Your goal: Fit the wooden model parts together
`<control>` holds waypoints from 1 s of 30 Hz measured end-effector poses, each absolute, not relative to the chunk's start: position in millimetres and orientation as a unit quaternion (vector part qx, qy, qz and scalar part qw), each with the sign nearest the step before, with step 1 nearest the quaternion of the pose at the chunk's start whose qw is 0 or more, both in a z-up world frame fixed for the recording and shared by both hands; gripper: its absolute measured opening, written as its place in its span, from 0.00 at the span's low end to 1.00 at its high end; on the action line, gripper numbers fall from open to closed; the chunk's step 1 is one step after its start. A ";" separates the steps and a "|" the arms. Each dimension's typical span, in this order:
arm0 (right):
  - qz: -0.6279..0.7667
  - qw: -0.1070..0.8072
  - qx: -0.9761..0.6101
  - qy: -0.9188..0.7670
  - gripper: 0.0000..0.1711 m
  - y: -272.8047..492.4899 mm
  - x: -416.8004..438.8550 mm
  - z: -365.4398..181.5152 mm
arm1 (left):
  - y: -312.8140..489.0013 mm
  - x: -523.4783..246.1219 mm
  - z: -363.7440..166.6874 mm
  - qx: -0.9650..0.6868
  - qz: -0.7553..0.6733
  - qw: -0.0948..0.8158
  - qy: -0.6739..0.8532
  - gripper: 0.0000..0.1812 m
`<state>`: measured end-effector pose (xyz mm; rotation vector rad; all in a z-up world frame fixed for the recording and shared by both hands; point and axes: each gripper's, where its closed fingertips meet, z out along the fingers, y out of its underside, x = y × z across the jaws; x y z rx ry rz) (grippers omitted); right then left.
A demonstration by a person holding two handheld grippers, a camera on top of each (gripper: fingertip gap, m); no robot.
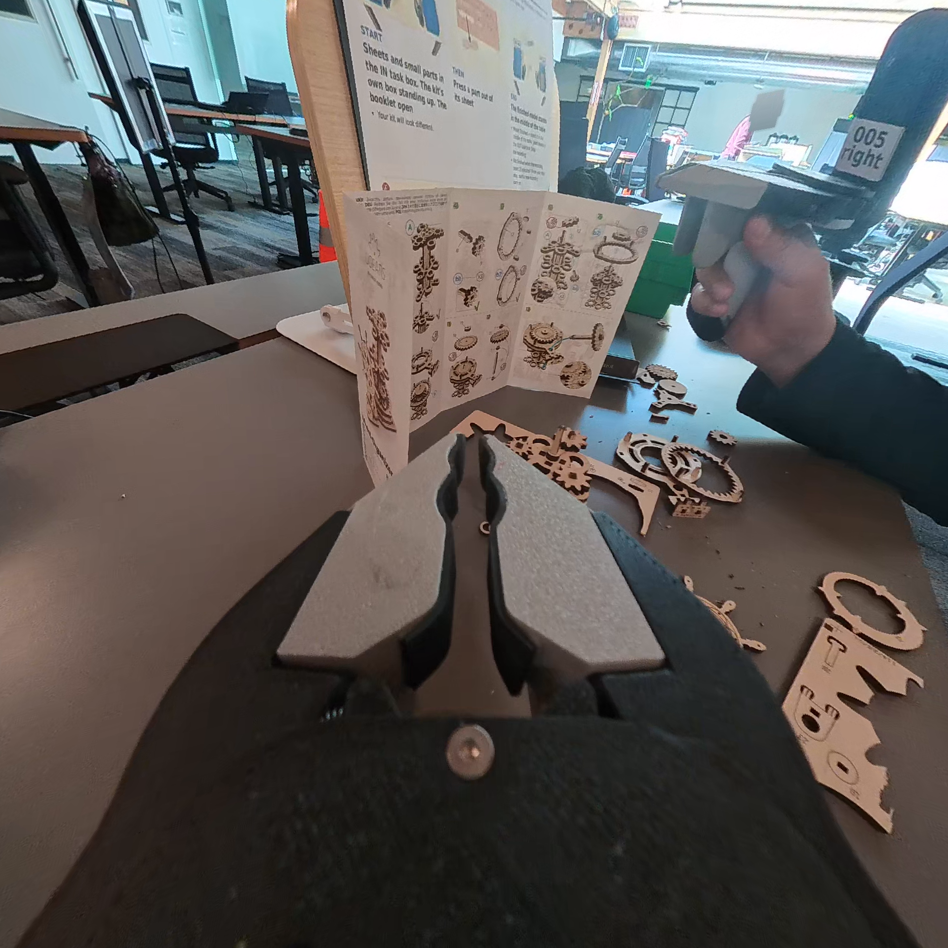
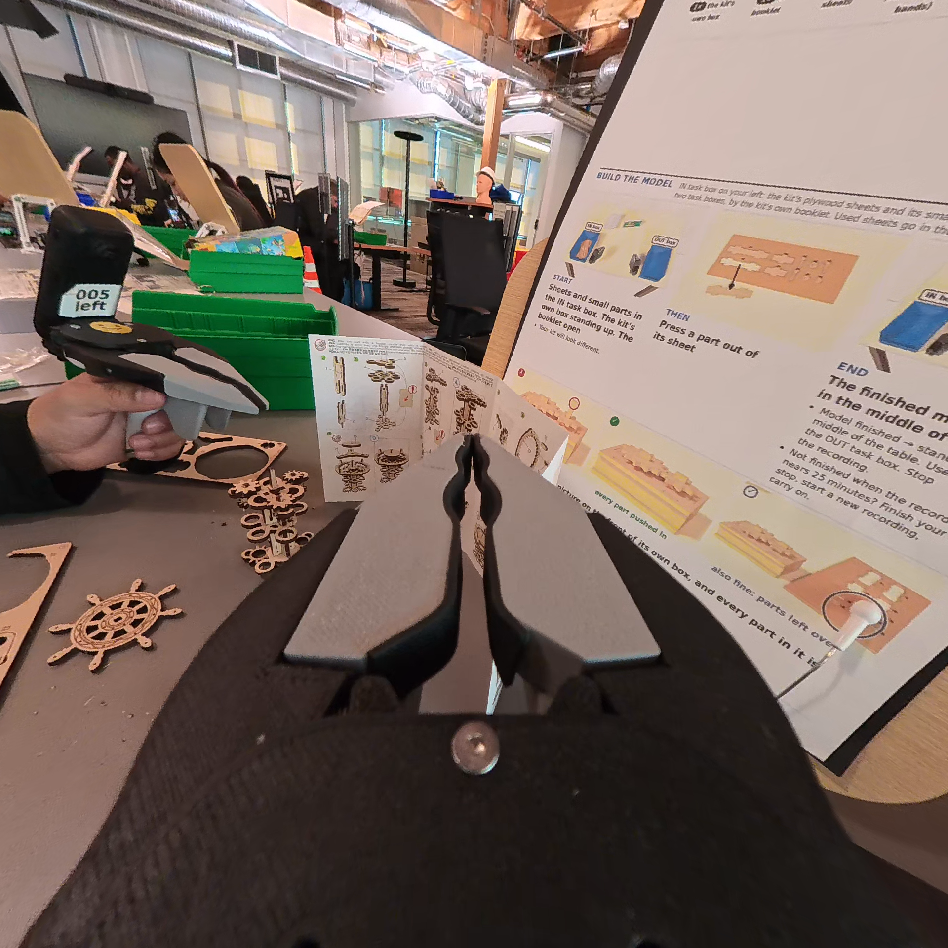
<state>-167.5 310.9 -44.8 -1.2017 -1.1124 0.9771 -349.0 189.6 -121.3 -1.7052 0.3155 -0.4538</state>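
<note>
Left wrist view shows the left hand-held gripper (image 1: 471,446) low over the dark worktop (image 1: 154,513), its fingers drawn close with a narrow slit between the tips and nothing held in them. Just past the tips lies a cut-out plywood sheet (image 1: 620,479) with a cluster of small gears (image 1: 561,459) on it, and beside that a toothed ring assembly (image 1: 682,464). Nearer on the right lie a ship's-wheel piece (image 1: 728,623) and another spent sheet (image 1: 846,718). Farther back the folded instruction booklet (image 1: 492,302) stands open, and the right hand-held gripper (image 1: 692,231) is held above the worktop, well apart from any part.

Right wrist view shows the right hand-held gripper's fingers together at the tips, gripping nothing and aimed at the booklet and the large instruction board (image 2: 744,359). To its left stands a stacked sub-assembly of loops and gears (image 2: 274,518), the ship's wheel lying nearer. Beyond are green bins (image 2: 231,328).

Judging by this, the task looks partly done: several parts are already pressed out of their sheets and at least two sub-assemblies are built, but these are not yet joined and loose gears remain scattered. With both tools empty and facing the booklet, the person is probably checking the next step.
</note>
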 end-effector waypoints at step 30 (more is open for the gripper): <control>0.414 0.652 -0.509 -0.381 0.11 339.8 -138.2 -30.3 | -52.1 -398.7 -89.5 -0.825 -0.053 0.560 -0.051 0.34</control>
